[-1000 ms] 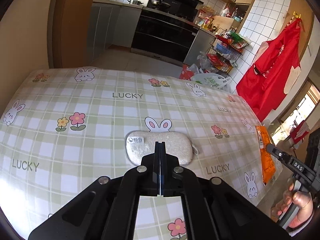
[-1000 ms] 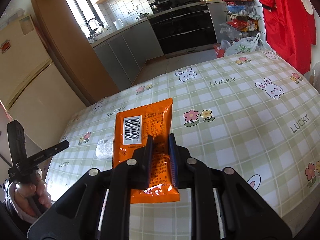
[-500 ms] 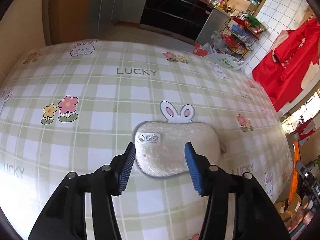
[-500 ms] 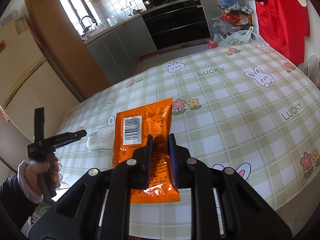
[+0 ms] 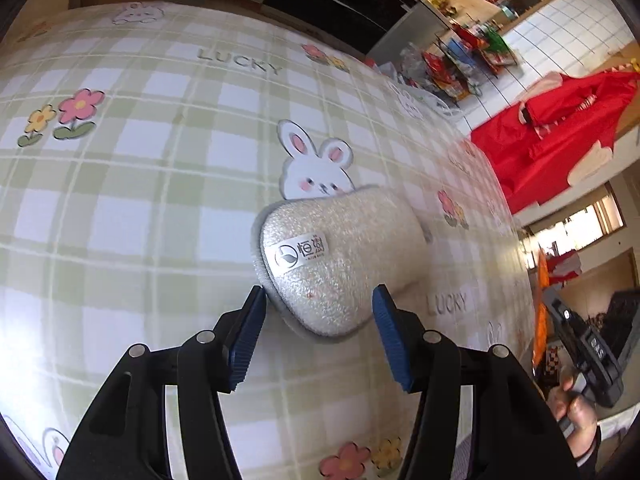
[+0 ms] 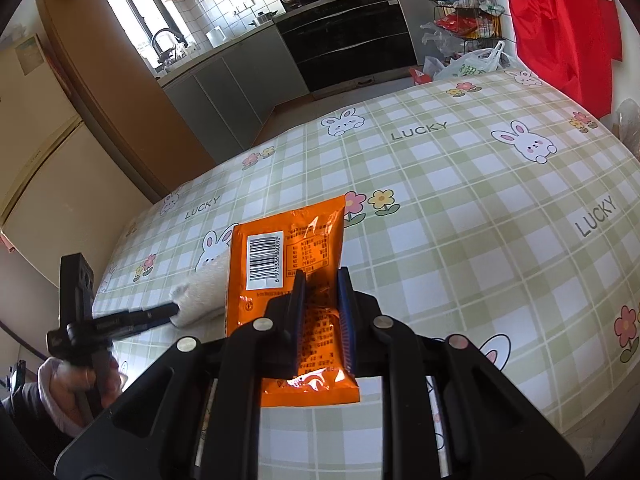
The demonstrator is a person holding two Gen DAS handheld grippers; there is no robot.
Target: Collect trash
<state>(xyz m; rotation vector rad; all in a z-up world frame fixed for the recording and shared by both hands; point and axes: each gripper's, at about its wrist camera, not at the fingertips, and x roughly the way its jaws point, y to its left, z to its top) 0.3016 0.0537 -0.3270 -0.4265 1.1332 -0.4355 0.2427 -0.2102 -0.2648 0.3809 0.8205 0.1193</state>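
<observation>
A pale oval sponge pad with a small label lies on the green checked tablecloth. My left gripper is open, its blue pads on either side of the pad's near end. In the right wrist view my right gripper is shut on an orange snack packet with a barcode, held above the table. The sponge pad shows there too, partly behind the packet, with the left gripper at its end.
The table's right edge lies close to the pad. A red apron hangs on the tiled wall. A rack of groceries and plastic bags stand beyond the table's far end, by the oven.
My left gripper has opened and moved down and forward until its pads flank the sponge pad. My right gripper has kept hold of the orange packet and drifted slightly.
</observation>
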